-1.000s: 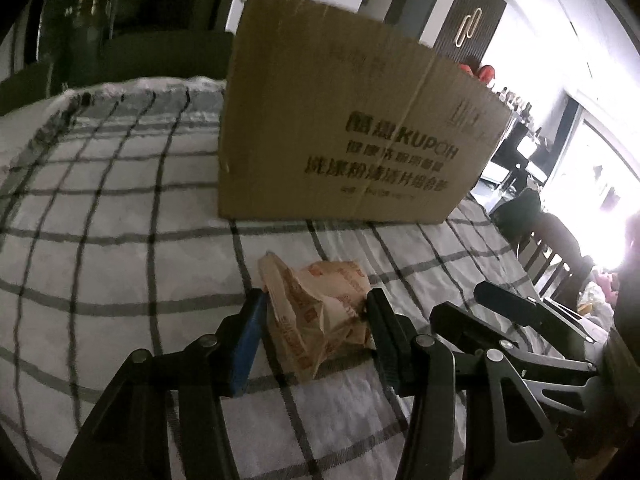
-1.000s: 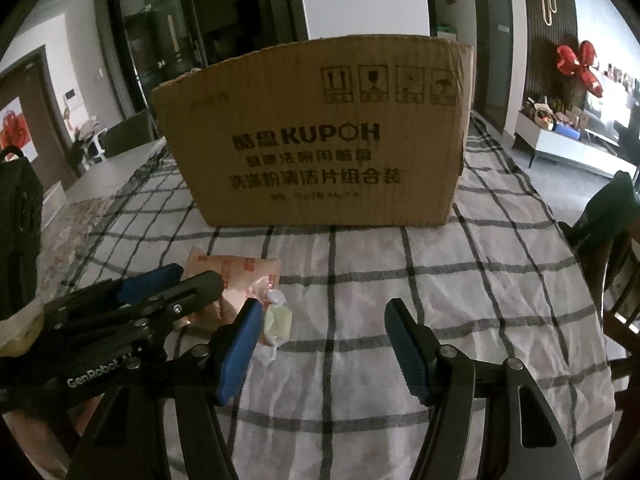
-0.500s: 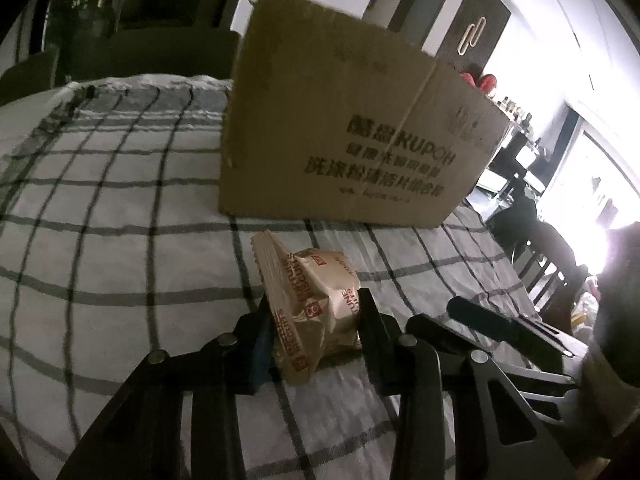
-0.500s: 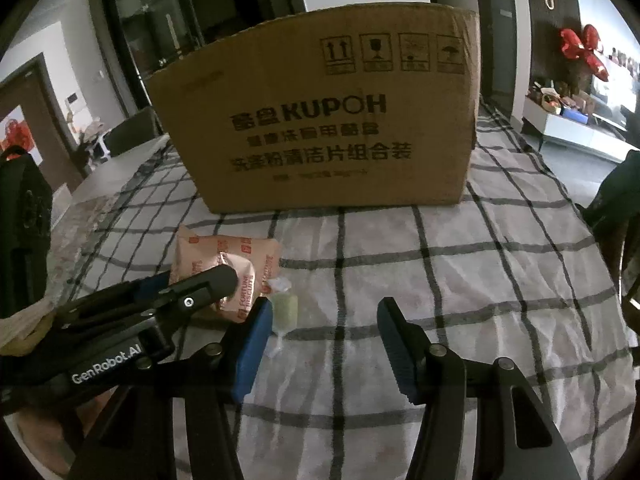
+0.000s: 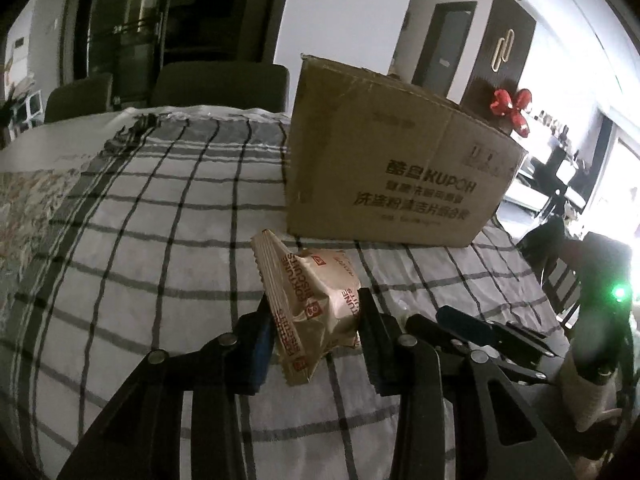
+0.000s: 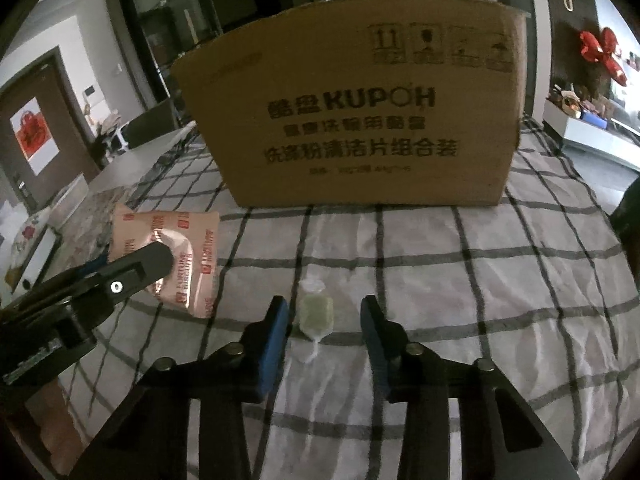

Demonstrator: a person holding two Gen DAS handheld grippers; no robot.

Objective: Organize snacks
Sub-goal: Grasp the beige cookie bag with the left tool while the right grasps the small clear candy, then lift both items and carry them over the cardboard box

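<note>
Covering the table, a checked cloth (image 6: 460, 272) carries a cardboard box (image 6: 360, 120).

"KUPOH" in bold black across the box (image 6: 352, 120) at frame centre, Chinese print below it, "11" in its upper-right symbol row, "FORTUNE BISCUITS" in red on the packet (image 5: 312, 308)

cardboard box (image 6: 356, 120) blocking ahead, open tablecloth (image 5: 140, 240) leftward
</note>
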